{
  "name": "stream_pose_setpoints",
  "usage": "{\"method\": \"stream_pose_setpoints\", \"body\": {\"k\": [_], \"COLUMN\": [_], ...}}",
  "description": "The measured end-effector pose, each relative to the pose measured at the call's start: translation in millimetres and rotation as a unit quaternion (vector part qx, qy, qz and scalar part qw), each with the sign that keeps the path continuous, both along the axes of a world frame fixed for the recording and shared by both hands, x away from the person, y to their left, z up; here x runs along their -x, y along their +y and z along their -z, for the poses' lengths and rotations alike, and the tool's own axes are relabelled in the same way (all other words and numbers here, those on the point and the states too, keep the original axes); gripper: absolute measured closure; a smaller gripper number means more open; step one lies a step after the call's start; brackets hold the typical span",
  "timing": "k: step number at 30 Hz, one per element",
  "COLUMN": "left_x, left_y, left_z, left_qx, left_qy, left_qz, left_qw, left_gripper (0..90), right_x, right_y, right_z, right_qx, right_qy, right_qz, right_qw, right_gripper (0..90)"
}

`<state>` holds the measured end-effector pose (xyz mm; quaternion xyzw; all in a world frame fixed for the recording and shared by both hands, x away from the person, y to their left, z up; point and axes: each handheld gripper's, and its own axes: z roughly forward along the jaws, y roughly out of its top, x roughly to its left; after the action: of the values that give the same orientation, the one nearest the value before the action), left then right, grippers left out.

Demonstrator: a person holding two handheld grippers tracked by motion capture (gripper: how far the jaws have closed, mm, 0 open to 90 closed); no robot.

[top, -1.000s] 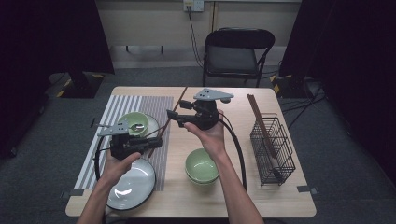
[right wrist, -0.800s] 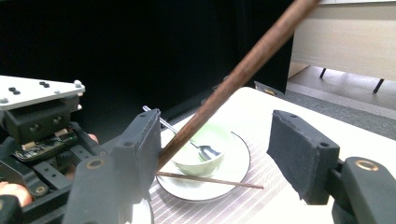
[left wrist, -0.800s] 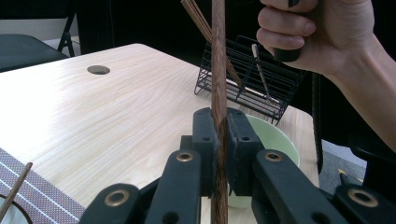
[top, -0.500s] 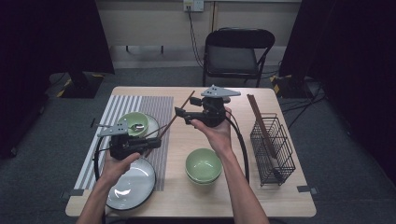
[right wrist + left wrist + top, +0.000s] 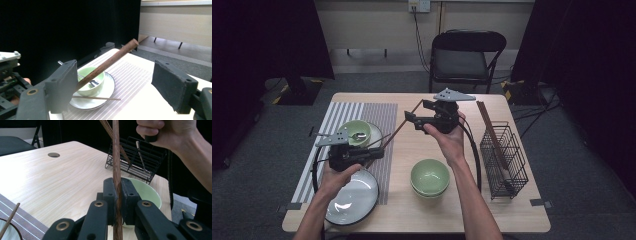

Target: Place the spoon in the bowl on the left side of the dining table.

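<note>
The dark wooden chopstick [image 5: 398, 131] slants across the middle of the bench, its low end clamped between the fingers of the left gripper [image 5: 371, 153], which are drawn narrow on it, at the inner edge of the striped mat [image 5: 343, 114]. Its upper end reaches toward the right gripper [image 5: 411, 117], whose fingers have just been opening and now stand wide. In the right gripper view the stick [image 5: 107, 61] lies beside the left pad [image 5: 63, 82] with the other pad well apart, so nothing presses on it there.

As a judgement, the hand-over looks finished: the left gripper alone carries the chopstick, and what is left is to lay it down, perhaps by the small green bowl [image 5: 355, 131] on its saucer near the mat's left edge, where a thinner stick [image 5: 96, 98] already rests.

More chopsticks [image 5: 490, 126] lean in the wire rack [image 5: 507, 165] at the right edge. A green bowl [image 5: 430, 176] sits near the front edge and a plate [image 5: 353, 197] at the front left corner.

Whether the stick touches the right pad cannot be told. The rack's contents are hard to count.
</note>
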<state>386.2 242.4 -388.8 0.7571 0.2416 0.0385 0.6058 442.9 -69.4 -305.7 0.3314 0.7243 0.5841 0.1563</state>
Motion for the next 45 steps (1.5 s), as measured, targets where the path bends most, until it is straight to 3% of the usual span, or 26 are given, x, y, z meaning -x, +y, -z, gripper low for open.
{"method": "stream_pose_setpoints", "body": {"k": [22,45], "left_x": [1.1,0.0], "left_y": [12.0,20.6], "left_z": [-4.2,-4.4], "left_qx": [0.021,0.018], "left_qy": [-0.006,-0.007], "left_qz": [-0.008,-0.016], "left_qw": [0.9997,0.9997], "left_gripper": [84.2,84.2], "right_x": [-6.0,-14.2], "right_y": [-13.6,-22.9], "right_z": [10.6,37.1], "right_qx": [-0.002,-0.004], "right_qy": [0.008,0.026], "right_qz": [0.020,0.035], "right_qw": [0.9998,0.9990], "right_gripper": [20.2,19.2]}}
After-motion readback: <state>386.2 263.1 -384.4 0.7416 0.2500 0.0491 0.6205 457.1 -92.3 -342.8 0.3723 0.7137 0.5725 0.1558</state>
